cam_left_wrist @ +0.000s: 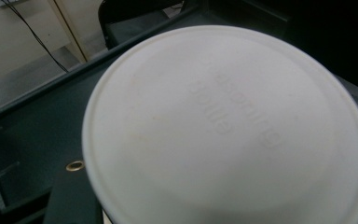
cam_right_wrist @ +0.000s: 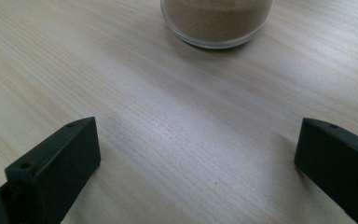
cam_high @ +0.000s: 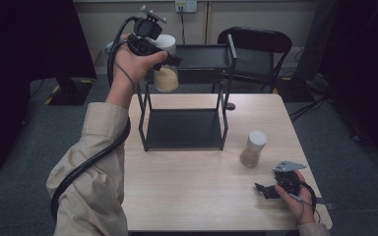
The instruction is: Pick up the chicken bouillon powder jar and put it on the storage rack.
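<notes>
A plain recording room or lab; a light wooden worktop on grey carpet, black curtains at both sides, a folding chair, cables and a wall socket behind.

Blurred embossed lettering on jar lid

Table front: bare wood from the rack's foot to the near edge; wide passage.
Two-tier rack: stands at 12 o'clock of the table's middle; its posts close off both sides.
Lower shelf: open toward 6 o'clock, under the top tray.
Jar on table: at 3 o'clock of the rack's front corner, apart from it.
Right gripper: jaws wide apart, bare wood between; that jar at 12 o'clock in its view.
Left gripper: clamps a jar at the top tray's 9 o'clock end, crowding that corner.
</notes>
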{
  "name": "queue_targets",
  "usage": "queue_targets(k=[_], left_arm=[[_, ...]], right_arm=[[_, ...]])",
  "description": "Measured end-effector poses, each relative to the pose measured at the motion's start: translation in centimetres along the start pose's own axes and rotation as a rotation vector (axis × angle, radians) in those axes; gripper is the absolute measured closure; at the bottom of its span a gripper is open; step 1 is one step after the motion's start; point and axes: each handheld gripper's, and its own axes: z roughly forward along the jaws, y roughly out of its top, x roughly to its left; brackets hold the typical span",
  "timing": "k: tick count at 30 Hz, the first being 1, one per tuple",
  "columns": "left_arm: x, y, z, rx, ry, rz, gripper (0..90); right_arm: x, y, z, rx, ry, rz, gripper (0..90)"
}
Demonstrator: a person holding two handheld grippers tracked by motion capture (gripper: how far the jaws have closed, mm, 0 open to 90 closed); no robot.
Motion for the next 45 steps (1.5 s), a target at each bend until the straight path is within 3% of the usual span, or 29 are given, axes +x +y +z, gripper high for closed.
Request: queue_targets(k=[18, 22, 45], left_arm=[[1.0, 3.7, -0.8, -0.001, 0.027, -0.009, 34.7], [1.6, 4.5, -0.3, 0.008, 0.044, -0.013, 34.7], [4.4, 5.1, 4.1, 0.002, 0.095, -0.056, 34.7]], right_arm=[[0.0, 0.0, 0.0, 0.002, 0.0, 0.001, 0.0], [0.0, 0.0, 0.0, 0.002, 0.0, 0.0, 0.0], [0.0, 0.0, 0.0, 0.001, 0.001, 0.0, 0.0]])
